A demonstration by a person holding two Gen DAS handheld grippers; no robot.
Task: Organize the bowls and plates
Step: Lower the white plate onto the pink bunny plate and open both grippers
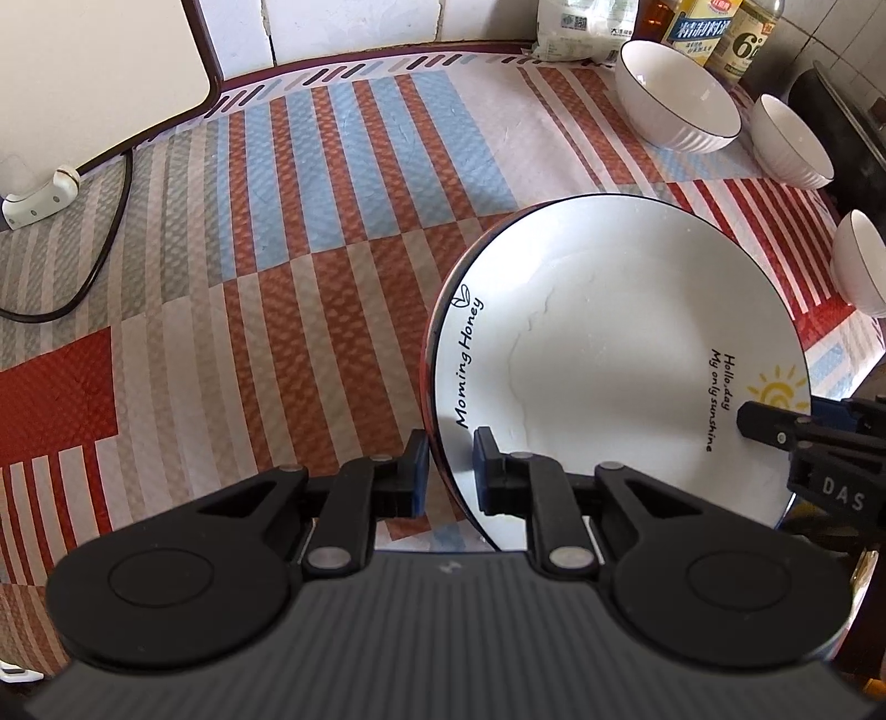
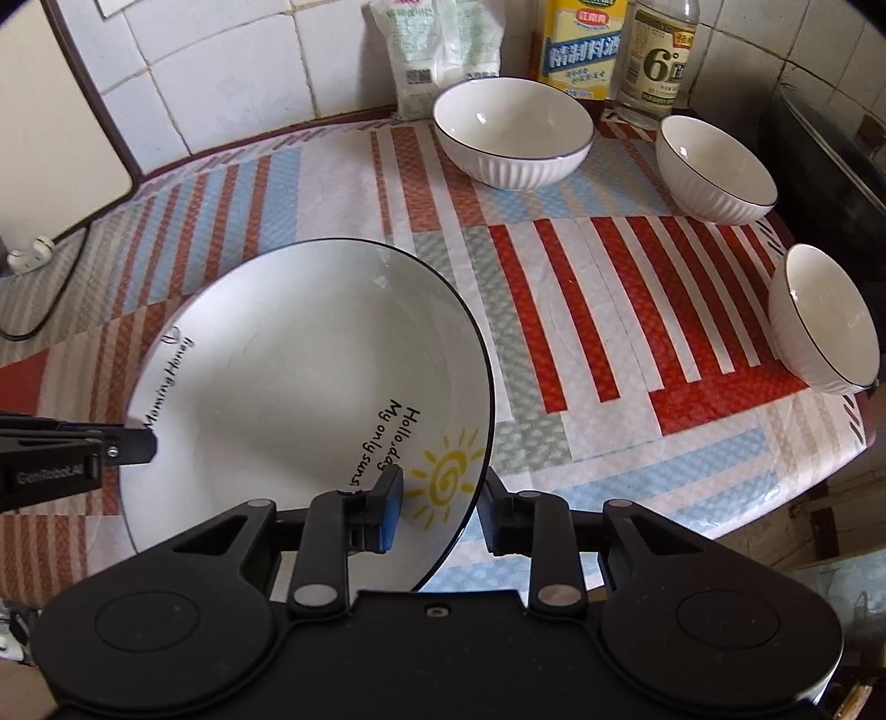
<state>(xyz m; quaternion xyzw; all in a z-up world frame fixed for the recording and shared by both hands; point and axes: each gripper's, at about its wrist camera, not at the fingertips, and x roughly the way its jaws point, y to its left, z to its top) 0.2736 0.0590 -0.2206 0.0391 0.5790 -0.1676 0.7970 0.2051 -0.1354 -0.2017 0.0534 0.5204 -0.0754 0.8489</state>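
Note:
A white plate (image 1: 620,354) with a dark rim, a sun drawing and black lettering is held between both grippers above the striped cloth; it also shows in the right wrist view (image 2: 288,376). My left gripper (image 1: 449,471) straddles its left rim, one finger under, one on top. My right gripper (image 2: 443,509) straddles the right rim by the sun. Each gripper's finger shows in the other's view. A large white bowl (image 2: 512,130) and two smaller white bowls (image 2: 717,166) (image 2: 825,318) stand at the back right.
A striped red, blue and grey cloth (image 1: 277,277) covers the counter. A bag (image 2: 437,50) and bottles (image 2: 656,55) stand against the tiled wall. A white appliance (image 1: 83,72) with a plug and black cable (image 1: 105,238) is at the left. A dark stove (image 2: 830,155) is at the right.

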